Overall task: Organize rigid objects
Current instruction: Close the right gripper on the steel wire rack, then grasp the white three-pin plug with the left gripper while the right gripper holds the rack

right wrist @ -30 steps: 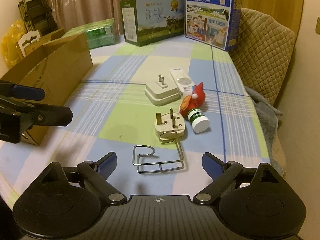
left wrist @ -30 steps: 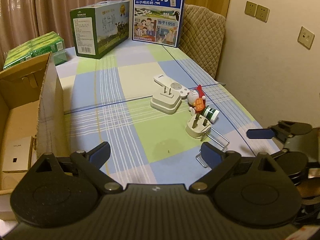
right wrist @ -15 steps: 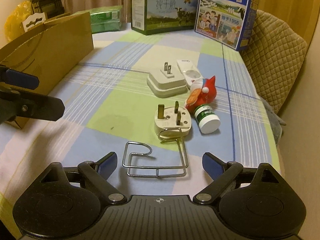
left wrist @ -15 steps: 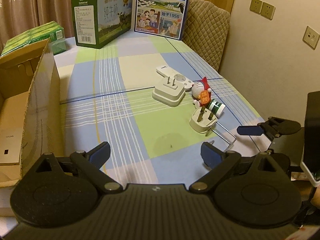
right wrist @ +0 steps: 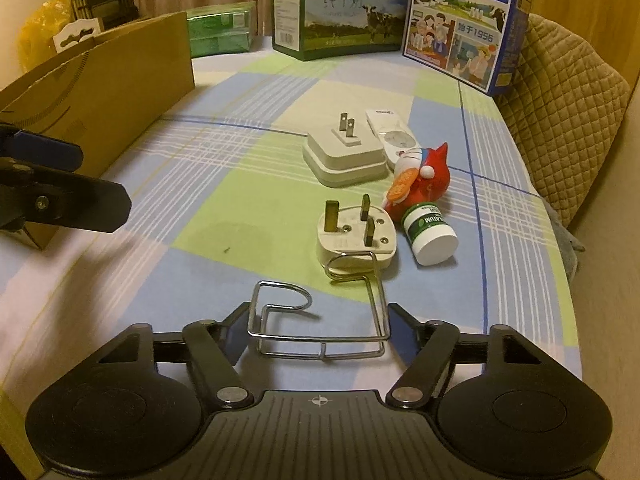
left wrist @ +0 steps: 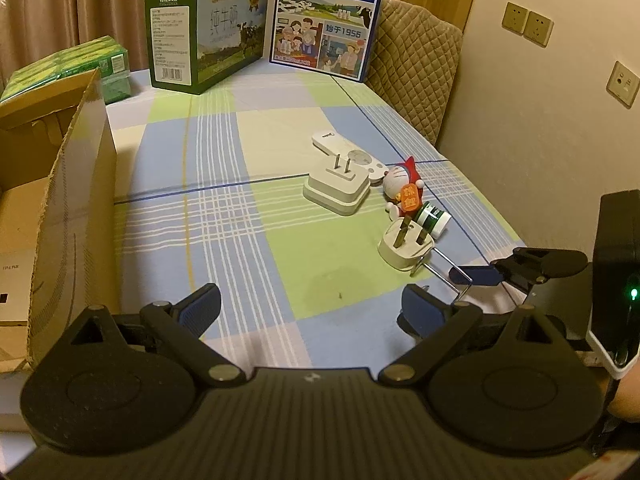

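Observation:
A bent metal wire rack (right wrist: 320,328) lies on the checked tablecloth between the open fingers of my right gripper (right wrist: 318,334), whose pads flank its near end without clearly touching. Beyond it lie a white three-pin plug (right wrist: 356,236), a small green-and-white bottle (right wrist: 430,232) on its side, a red Doraemon figure (right wrist: 420,184), a white two-pin adapter (right wrist: 346,156) and a white remote (right wrist: 390,136). My left gripper (left wrist: 310,308) is open and empty, low over the table, left of the plug (left wrist: 406,246).
An open cardboard box (left wrist: 68,208) stands on the table's left side. Two milk cartons (left wrist: 204,52) (left wrist: 326,16) and green packs (left wrist: 80,64) stand at the far edge. A quilted chair (left wrist: 416,80) sits at the far right, near the wall.
My right gripper has moved forward and down until the wire rack lies between its fingers, which have narrowed. My left gripper shifted slightly forward.

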Motion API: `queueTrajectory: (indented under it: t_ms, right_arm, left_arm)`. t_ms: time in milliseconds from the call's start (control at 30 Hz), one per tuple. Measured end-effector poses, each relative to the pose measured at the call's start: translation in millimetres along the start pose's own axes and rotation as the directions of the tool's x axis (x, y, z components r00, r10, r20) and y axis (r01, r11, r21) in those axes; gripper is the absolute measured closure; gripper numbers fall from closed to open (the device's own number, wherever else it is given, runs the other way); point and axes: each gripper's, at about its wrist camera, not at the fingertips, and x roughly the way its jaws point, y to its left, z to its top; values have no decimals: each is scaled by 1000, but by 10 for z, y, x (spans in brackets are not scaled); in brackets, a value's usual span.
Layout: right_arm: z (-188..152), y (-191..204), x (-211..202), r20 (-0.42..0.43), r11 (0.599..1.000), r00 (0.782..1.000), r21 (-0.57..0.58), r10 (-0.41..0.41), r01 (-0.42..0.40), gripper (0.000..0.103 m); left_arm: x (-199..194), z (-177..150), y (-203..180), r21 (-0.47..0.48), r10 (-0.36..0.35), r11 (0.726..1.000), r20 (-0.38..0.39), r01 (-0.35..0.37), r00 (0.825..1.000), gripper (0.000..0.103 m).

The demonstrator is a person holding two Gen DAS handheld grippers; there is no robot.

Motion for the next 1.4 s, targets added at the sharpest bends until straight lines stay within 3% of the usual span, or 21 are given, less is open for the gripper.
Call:
queueTrajectory:
  t_ms: [533, 900, 1133, 1400]
  right_arm:
    - [6, -9, -233, 44, 999, 998, 35, -38, 36, 38]
    - [121, -313, -468, 67, 977, 987, 167, -145, 132, 38]
    - [188, -534, -560, 66, 970, 983, 183, -173, 159, 38]
    - [199, -699, -603, 59, 969, 984, 193, -166, 152, 38]
  left_arm:
    - [8, 41, -44, 18, -4, 1000, 3, 4, 1000, 8]
    - [115, 132, -142, 41, -21, 999, 5, 21, 1000, 8]
    - [341, 157, -252, 67, -74, 995, 7, 73, 997, 8]
    - [697, 186, -414, 174, -143, 975, -5, 141, 990, 11]
